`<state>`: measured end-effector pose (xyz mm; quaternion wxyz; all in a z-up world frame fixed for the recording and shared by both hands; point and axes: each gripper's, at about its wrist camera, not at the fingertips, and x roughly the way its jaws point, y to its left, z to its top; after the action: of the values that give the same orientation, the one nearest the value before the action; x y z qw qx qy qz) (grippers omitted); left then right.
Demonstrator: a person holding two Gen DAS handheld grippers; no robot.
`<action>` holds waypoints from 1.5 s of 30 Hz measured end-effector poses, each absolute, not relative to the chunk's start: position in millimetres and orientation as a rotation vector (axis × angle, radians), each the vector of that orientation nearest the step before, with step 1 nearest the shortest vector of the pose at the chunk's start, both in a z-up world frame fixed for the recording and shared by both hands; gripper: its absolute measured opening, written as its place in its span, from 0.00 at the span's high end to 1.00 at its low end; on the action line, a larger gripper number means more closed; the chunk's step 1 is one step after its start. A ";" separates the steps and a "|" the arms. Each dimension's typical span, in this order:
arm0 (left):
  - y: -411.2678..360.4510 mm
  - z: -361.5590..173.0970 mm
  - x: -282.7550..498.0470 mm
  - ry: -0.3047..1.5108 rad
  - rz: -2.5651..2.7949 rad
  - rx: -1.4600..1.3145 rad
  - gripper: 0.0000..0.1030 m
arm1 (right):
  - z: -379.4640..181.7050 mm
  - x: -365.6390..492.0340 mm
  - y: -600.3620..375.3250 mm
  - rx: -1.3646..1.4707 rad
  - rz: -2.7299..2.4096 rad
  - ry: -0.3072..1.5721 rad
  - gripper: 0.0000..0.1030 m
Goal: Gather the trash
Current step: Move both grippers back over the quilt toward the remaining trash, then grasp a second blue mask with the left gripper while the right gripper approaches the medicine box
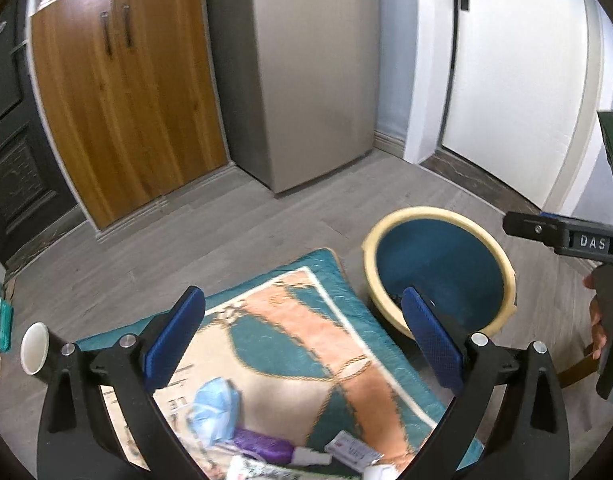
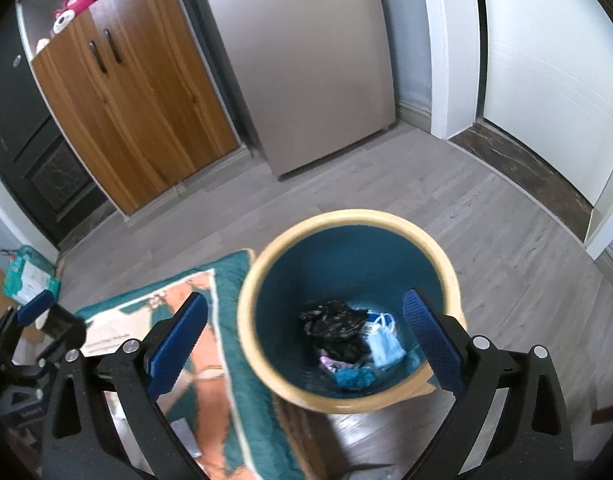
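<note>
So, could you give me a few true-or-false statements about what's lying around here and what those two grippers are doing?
1. The bin already holds trash, including a black bag. True.
2. The left gripper is clamped on a blue mask. False: it is open and empty; the blue mask lies on the mat.
3. The right gripper is open with nothing between its pads. True.
4. The bin stands on the middle of the mat. False: it stands beside the mat, at its edge.

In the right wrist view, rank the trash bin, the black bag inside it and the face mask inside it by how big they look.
1. trash bin
2. black bag
3. face mask
</note>
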<state>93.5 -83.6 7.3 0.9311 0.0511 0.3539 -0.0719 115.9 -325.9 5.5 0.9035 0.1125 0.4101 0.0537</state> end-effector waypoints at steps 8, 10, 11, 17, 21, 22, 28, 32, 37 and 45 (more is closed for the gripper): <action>-26.5 19.5 69.9 0.700 -0.052 0.102 0.06 | 13.6 105.1 -297.3 0.214 0.127 0.839 0.05; -15.2 21.1 63.3 0.702 -0.035 0.104 0.06 | 15.7 102.1 -286.3 0.204 0.135 0.832 0.05; -8.3 20.8 59.6 0.703 -0.023 0.112 0.06 | 16.4 100.5 -282.1 0.194 0.138 0.829 0.05; 30.4 11.7 44.3 0.717 0.045 0.152 0.06 | 22.5 91.0 -250.0 0.112 0.137 0.772 0.05; 53.8 5.0 38.7 0.729 0.073 0.164 0.06 | 20.3 86.3 -227.4 0.065 0.169 0.753 0.05; 59.8 3.1 36.9 0.733 0.077 0.169 0.06 | 17.9 85.3 -220.1 0.049 0.183 0.756 0.05; 90.7 -15.9 29.2 0.788 0.112 0.185 0.06 | -1.3 89.4 -184.8 -0.006 0.254 0.816 0.05; 102.6 -26.3 30.0 0.816 0.120 0.175 0.06 | -13.4 90.7 -165.3 -0.003 0.287 0.860 0.05; 108.3 -40.9 39.4 0.871 0.081 0.115 0.06 | -33.8 89.0 -143.9 -0.021 0.332 0.923 0.05; 86.2 -81.2 57.0 0.977 0.015 0.075 0.06 | -64.4 94.4 -143.1 -0.075 0.300 0.998 0.05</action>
<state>57.0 86.2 -81.2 0.8823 0.0360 0.4692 0.0070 94.4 -143.1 -64.4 0.8665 -0.0357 0.4768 0.1433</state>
